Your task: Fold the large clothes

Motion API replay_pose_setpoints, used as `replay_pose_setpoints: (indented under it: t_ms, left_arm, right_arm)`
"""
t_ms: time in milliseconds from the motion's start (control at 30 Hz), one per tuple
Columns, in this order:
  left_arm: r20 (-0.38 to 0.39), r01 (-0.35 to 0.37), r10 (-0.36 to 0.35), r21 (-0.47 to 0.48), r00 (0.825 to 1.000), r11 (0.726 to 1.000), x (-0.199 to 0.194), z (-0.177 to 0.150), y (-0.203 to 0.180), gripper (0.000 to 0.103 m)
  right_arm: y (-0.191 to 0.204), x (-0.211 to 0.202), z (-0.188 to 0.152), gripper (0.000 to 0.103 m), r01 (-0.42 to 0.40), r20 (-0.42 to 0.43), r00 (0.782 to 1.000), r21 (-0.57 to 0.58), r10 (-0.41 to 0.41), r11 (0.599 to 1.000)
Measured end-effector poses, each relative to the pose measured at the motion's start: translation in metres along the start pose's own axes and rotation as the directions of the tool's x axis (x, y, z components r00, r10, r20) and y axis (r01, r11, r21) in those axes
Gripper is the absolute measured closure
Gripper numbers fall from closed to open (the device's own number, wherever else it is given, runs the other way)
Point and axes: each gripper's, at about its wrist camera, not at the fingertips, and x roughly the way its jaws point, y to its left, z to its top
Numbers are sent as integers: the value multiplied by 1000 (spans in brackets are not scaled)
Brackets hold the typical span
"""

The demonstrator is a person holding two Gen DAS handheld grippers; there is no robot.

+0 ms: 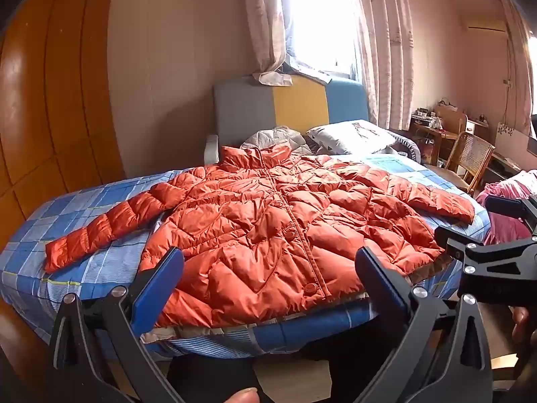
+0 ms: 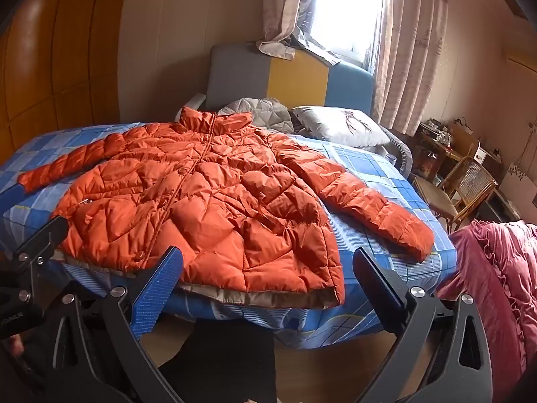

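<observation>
Jaws wide and empty, we hover both grippers near the jacket hem, folding unstarted; next, grasp a sleeve.

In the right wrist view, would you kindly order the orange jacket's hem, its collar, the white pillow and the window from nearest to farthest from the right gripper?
Measured from the right gripper, whose jaws stand open and empty:
1. Orange puffer jacket's hem, right before the fingers at the bed's near edge.
2. Jacket collar, mid-bed, toward the left.
3. White pillow, at the bed's head, right of the collar.
4. Window, behind the headboard.
</observation>
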Motion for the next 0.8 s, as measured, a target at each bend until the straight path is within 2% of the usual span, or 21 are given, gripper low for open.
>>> replay_pose_setpoints:
  t_ms: [667,800]
  left_arm:
    - [1,-5,5,5,1000,1000,0,-2,2,2]
    - [-12,-13,13,-16,1000,1000,4,-1,7,2]
  right_arm:
    - [-3,7,-3,3,13,-8,1000,3,-13,1000]
    - [-6,13,-6,3,14,-32,999,12,-14,1000]
